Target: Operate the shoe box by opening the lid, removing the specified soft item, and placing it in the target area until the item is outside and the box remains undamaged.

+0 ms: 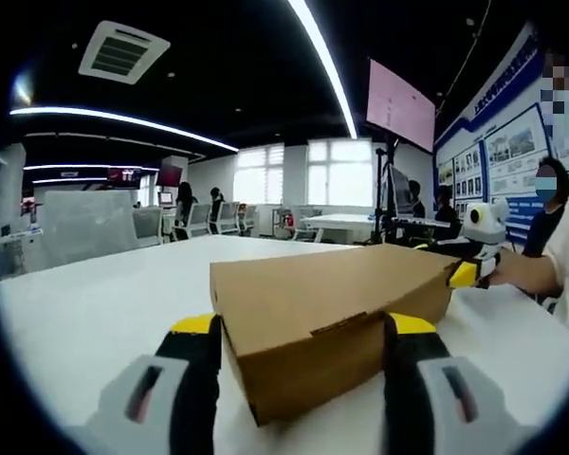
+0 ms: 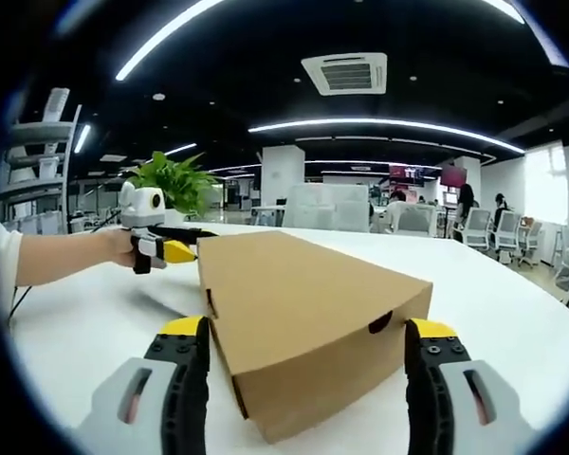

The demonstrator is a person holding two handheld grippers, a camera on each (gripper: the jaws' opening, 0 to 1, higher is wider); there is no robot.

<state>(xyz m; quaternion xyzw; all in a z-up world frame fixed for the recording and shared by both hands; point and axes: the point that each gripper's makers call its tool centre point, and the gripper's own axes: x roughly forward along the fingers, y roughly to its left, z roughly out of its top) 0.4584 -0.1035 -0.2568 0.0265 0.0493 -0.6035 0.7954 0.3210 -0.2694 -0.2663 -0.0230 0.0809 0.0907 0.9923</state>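
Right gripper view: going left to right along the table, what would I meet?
A person's forearm → the other claw with a potted plant behind it → the cardboard shoe box.

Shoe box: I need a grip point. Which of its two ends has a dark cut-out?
The end between the right gripper's jaws, with a notch near its top; the left gripper's end shows a flat tab.

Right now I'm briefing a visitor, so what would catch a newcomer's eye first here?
The closed brown shoe box on the white table, lid still down. Each gripper frames one end of it between open yellow-tipped fingers: the left gripper and the right gripper. Behind, a leafy plant stands in the right gripper view.
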